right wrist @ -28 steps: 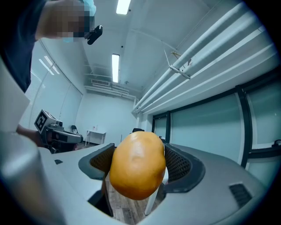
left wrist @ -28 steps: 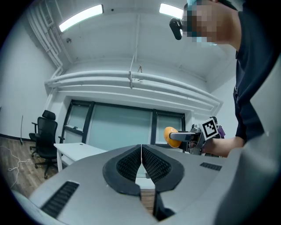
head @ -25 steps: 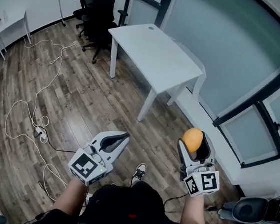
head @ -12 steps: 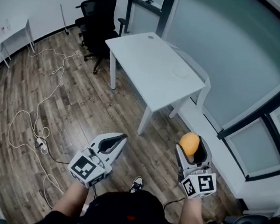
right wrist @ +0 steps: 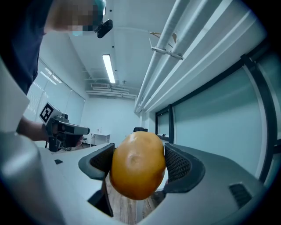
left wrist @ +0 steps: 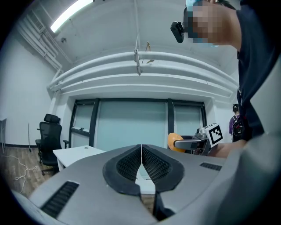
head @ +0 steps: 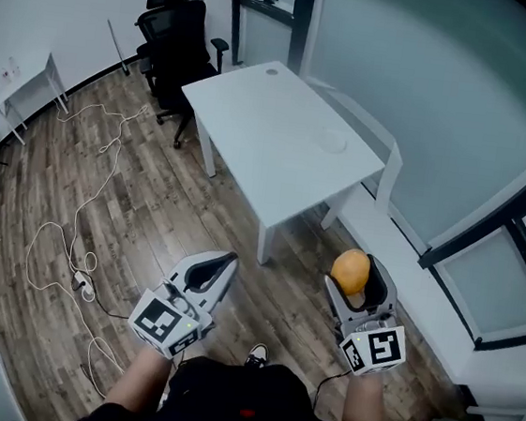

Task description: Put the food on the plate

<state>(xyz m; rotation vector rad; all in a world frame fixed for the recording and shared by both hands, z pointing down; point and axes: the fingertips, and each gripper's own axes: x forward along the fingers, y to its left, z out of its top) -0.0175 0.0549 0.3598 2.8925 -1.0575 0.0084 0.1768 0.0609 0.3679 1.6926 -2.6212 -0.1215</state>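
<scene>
My right gripper (head: pixel 356 280) is shut on a round orange-yellow piece of food (head: pixel 350 271), held in the air over the wooden floor. In the right gripper view the food (right wrist: pixel 137 165) fills the gap between the two pads. My left gripper (head: pixel 221 268) is shut with nothing in it, its pads (left wrist: pixel 151 163) meeting at the tips. A white table (head: pixel 256 110) stands ahead of both grippers. On its right part lies a faint round pale shape (head: pixel 330 142) that may be the plate. The left gripper view shows the food (left wrist: pixel 172 141) at its right.
Black office chairs (head: pixel 175 30) stand beyond the table. White cables (head: pixel 73 221) and a power strip trail over the floor at the left. A small white desk (head: pixel 37 85) stands by the left wall. A low white ledge (head: pixel 407 268) runs along the glass wall on the right.
The whole view has shifted: the table now lies closer and more central ahead of the grippers. Both grippers keep the same pose, the right one still holding the food.
</scene>
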